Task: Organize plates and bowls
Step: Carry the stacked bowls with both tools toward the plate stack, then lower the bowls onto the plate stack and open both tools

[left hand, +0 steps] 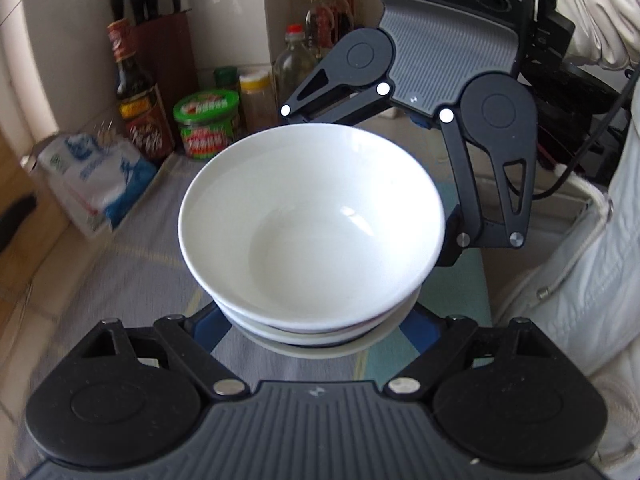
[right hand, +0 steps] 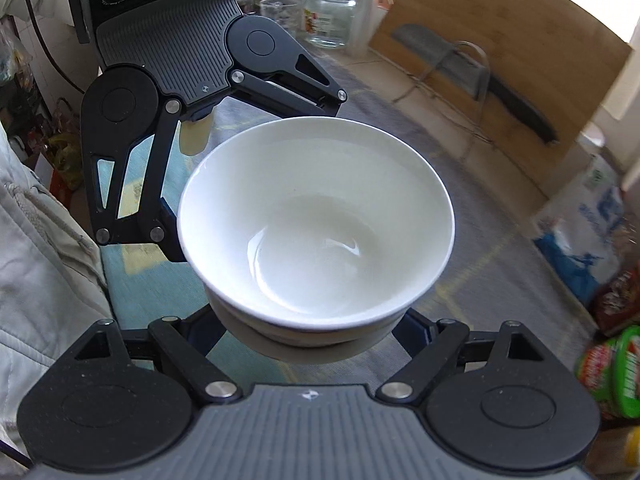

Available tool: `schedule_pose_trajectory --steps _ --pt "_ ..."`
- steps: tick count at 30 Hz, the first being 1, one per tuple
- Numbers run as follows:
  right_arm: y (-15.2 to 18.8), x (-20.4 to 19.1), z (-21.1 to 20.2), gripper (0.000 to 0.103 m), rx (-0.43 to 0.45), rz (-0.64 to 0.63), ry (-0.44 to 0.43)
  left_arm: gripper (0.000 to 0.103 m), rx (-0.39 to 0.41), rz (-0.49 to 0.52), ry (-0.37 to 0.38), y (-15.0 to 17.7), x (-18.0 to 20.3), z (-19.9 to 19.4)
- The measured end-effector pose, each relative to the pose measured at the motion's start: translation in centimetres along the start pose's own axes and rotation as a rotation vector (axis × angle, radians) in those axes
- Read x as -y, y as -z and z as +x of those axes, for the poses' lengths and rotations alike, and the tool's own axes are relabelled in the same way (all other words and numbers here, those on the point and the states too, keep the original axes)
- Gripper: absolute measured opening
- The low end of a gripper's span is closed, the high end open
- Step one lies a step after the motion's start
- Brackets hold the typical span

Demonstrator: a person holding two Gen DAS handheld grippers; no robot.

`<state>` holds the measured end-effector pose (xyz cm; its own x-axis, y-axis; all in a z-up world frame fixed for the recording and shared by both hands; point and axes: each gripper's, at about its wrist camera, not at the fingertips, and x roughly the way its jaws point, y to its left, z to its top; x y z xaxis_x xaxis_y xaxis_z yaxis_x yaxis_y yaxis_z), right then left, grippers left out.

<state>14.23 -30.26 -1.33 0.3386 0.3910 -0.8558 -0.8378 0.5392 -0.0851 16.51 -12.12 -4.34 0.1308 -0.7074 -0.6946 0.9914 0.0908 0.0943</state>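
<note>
Kitchen counter [left hand: 120, 264], striped cloth: bowl stack [left hand: 312, 220] held above it, centre frame.
Left gripper [left hand: 316, 320] and right gripper [right hand: 312, 324] each clamp the stack's lower sides. Bottles [left hand: 136, 92], jar [left hand: 208, 124] at 10 o'clock; bag [left hand: 96, 176] at 9.

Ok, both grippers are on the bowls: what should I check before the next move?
1. Left gripper clamps the bowl stack low down: ok.
2. Right gripper clamps it from the opposite side: ok.
3. Top bowl nested squarely, empty: ok.
4. Stack clear of the cloth-covered counter: cannot tell.
5. Room beside the green-lidded jar and sauce bottle: cannot tell.
6. Set-down spot in view: not ok.
</note>
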Motion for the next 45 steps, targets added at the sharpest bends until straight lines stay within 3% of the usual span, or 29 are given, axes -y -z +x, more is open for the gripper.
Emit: schedule_pose_trajectory --steps 11,21,31,37,40,45 --pt "5.8 6.5 -3.4 0.091 -0.017 0.062 0.078 0.089 0.034 0.075 0.029 -7.1 -2.7 7.1" --pt "9.3 9.6 -1.7 0.091 -0.057 0.133 0.061 0.089 -0.015 0.061 0.065 -8.5 -3.7 11.6" --pt "9.5 10.1 -1.4 0.09 -0.056 0.143 0.045 0.089 -0.037 -0.007 0.086 -8.8 -4.4 12.3" --pt "9.4 9.7 -1.4 0.091 -0.066 0.15 0.081 0.09 -0.018 -0.018 0.047 -8.5 -3.9 12.0" --pt "9.3 9.5 -1.5 0.099 -0.07 0.196 0.119 0.094 0.016 -0.014 0.022 -8.3 -3.6 11.2" --pt "8.6 7.4 -2.2 0.103 -0.1 0.286 0.227 0.099 0.097 -0.035 -0.041 -6.7 -3.2 8.1"
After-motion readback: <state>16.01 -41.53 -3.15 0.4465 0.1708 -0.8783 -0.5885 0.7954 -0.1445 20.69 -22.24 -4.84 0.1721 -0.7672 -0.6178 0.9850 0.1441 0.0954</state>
